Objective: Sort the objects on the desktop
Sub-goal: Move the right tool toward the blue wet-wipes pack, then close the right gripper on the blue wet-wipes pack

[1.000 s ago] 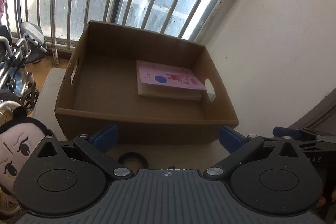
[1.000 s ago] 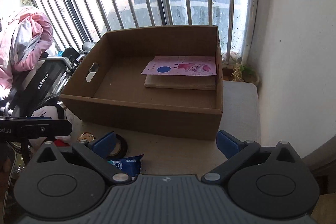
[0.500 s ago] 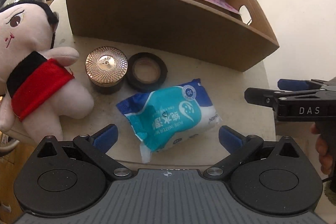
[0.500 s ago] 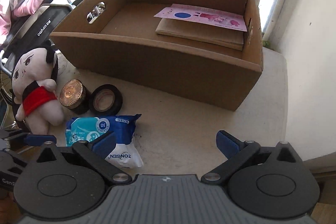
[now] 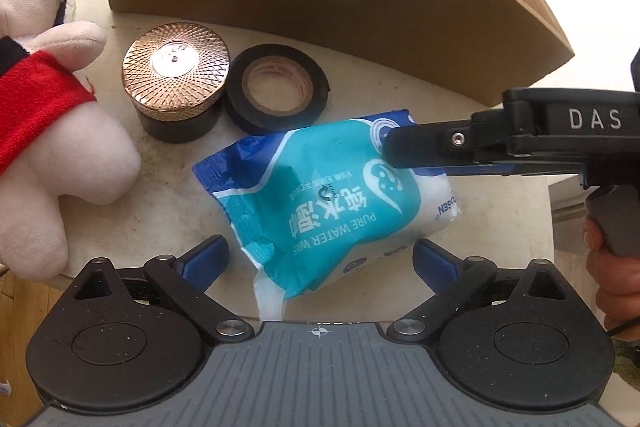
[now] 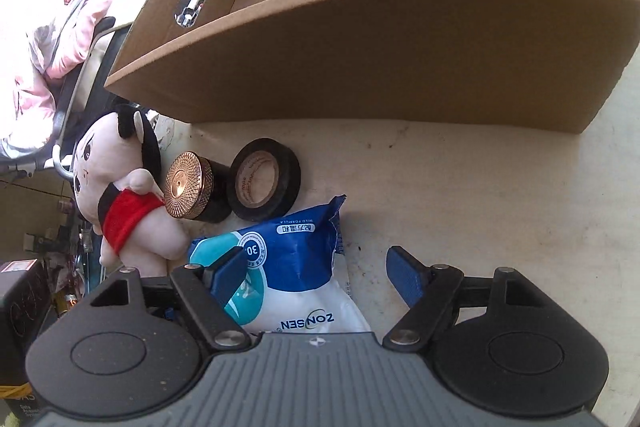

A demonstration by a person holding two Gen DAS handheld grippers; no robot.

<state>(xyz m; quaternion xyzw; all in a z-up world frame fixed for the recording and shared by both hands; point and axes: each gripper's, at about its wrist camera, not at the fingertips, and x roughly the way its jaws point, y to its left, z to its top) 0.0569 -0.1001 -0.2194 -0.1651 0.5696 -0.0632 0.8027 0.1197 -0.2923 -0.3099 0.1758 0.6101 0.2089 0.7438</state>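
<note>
Near the front edge of the pale worktop [image 6: 460, 187], the soft blue-and-white wet-wipe pack [image 5: 332, 203] lies between both closing, not yet gripping pairs of jaws, left gripper [image 5: 320, 259] and right gripper [image 6: 316, 275], so the pick-up is in hand; next comes a firm pinch, then a lift over the near wall of the brown cardboard box [image 6: 400, 59].
</note>
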